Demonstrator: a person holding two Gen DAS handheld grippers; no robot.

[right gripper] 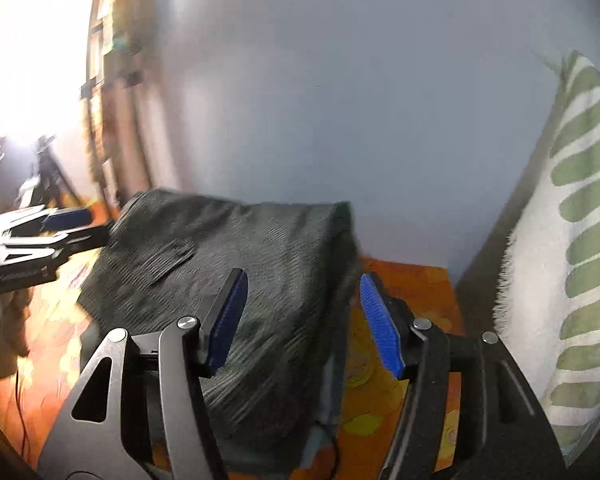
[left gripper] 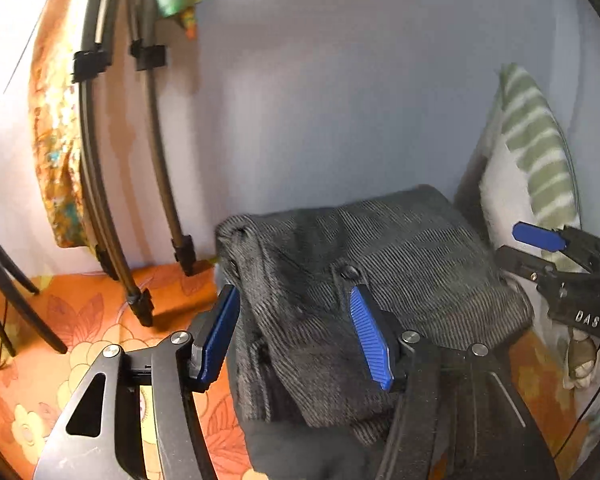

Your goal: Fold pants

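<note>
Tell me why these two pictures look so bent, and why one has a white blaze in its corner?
Both views use fisheye lenses, so the tripod legs bow in the left wrist view. In the right wrist view, a bright light source overexposes the upper left, and motion blur smears the other gripper and the pants; the left wrist view is sharper.

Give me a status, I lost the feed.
Left gripper open, right gripper open, both straddling pants edges. Pants folded in a bundle on the floral sheet. Pillow close right.
</note>
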